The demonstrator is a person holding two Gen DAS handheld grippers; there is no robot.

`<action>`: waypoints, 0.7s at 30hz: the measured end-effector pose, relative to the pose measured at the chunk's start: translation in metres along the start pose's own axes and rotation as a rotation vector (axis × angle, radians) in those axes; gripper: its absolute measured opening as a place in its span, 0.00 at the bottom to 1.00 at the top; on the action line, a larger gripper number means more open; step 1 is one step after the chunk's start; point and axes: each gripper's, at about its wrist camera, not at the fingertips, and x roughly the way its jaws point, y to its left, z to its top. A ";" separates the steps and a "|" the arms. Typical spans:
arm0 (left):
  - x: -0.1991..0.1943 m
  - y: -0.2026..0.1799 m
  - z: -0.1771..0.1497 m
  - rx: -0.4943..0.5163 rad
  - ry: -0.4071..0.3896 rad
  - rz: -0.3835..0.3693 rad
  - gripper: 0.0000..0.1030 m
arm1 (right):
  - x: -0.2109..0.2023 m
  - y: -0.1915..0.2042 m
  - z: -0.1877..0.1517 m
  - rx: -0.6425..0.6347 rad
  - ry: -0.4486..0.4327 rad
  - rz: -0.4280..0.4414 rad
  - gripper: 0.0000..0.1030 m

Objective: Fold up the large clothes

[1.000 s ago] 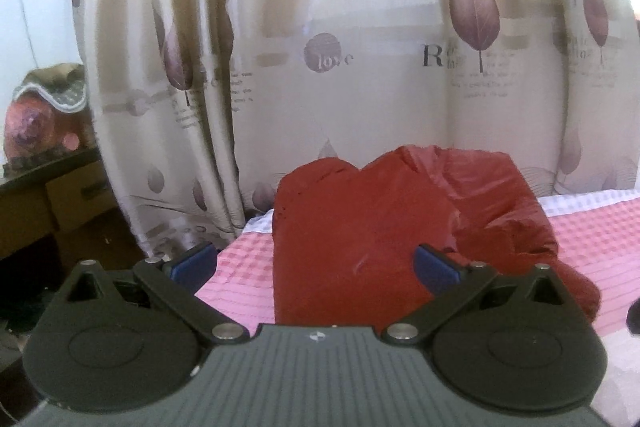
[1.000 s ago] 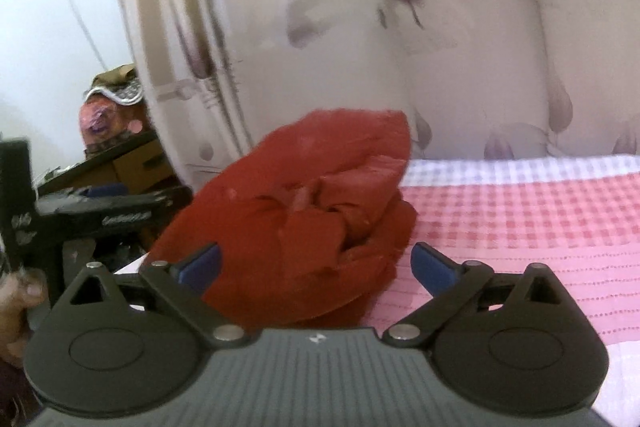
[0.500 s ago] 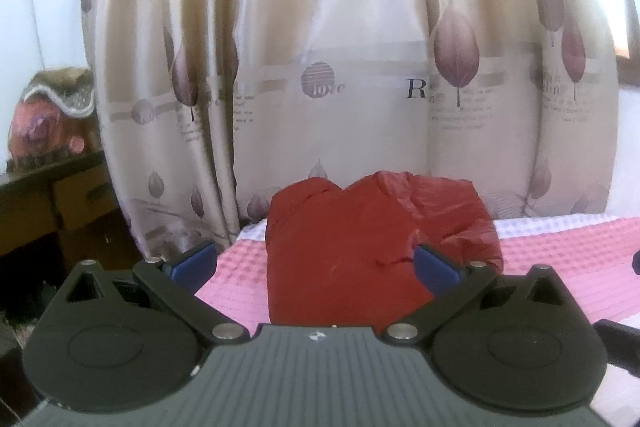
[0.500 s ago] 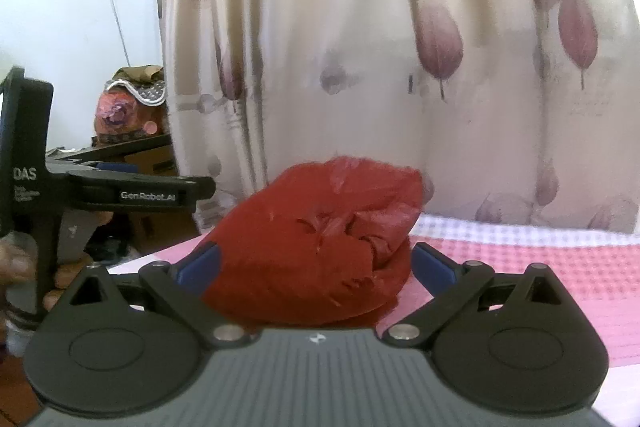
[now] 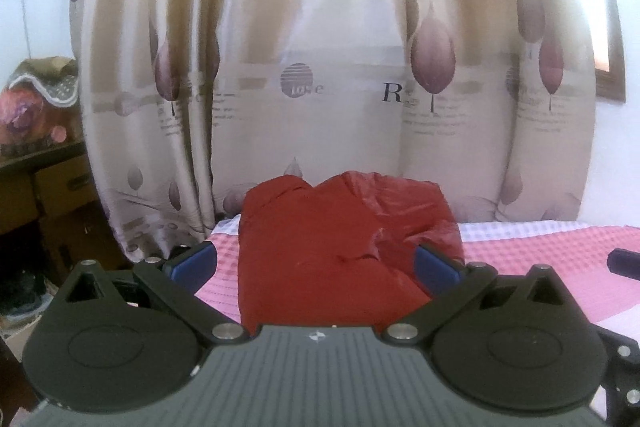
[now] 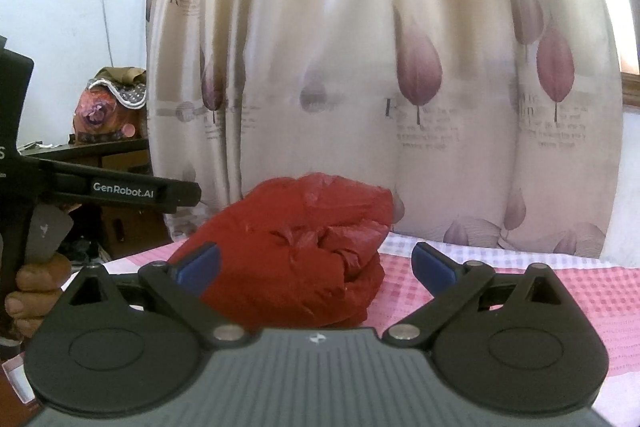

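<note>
Red, shiny and puffy, the jacket [image 5: 344,251] sits as a compact bundle on the pink checked bed cover [image 5: 540,251], near the bed's far edge and just in front of the leaf-print curtain [image 5: 320,67]. Working from the left, we see a dark wooden desk [image 5: 36,187] well apart from the bed, then our left claw [image 5: 316,263] with its blue pads spread wide, holding nothing; the bundle appears between the fingers only because it lies farther off, and we see no contact with the cloth. From this side the jacket shows a fairly flat, squared front face with one crease across it. Moving to the right wrist view, a hand [image 6: 30,291] grips the left tool's handle at the frame's left edge, and the jacket [image 6: 296,255] shows its rougher end, where crumpled layers bunch together rather than lying in clean edges. Our right claw [image 6: 316,267] is likewise fully open and empty, clear of the fabric. We judge the folding to be largely done: the garment is gathered into one block, and no sleeve or hem trails loose that we can see. What may remain is tidying that crumpled right end, or simply leaving the bundle where it lies.
</note>
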 end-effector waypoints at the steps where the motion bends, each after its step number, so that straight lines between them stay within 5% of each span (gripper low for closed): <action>1: -0.001 -0.001 -0.001 0.001 -0.002 -0.003 1.00 | 0.000 0.000 -0.001 0.001 0.002 0.000 0.99; 21: 0.000 -0.003 -0.010 -0.006 0.008 -0.016 1.00 | 0.003 0.000 -0.009 -0.012 0.017 -0.066 1.00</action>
